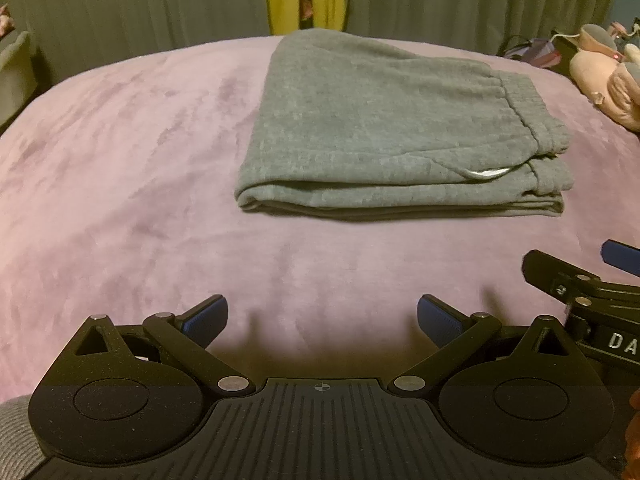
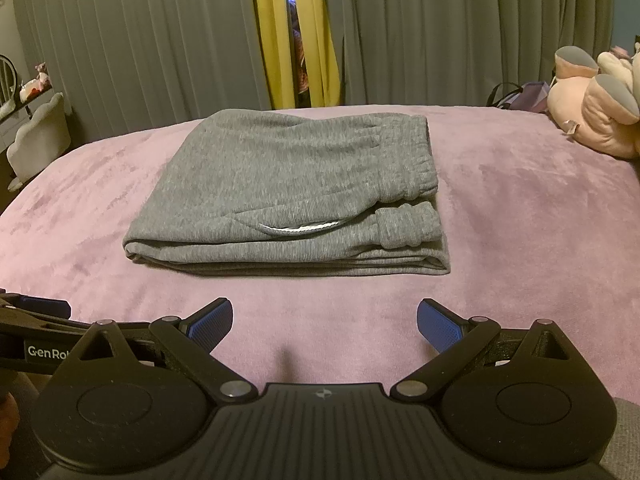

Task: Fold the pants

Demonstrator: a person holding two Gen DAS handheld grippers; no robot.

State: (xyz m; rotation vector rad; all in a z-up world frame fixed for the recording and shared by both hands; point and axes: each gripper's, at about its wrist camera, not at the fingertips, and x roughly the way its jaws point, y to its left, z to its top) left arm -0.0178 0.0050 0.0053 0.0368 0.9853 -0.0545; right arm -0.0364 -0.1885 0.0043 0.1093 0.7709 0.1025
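Though slightly uneven, grey pants point(image 2: 288, 196) neatly folded.

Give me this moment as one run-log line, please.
pants: folded, flat on blanket | left gripper: open, empty, short of pants | right gripper: open, empty, short of pants
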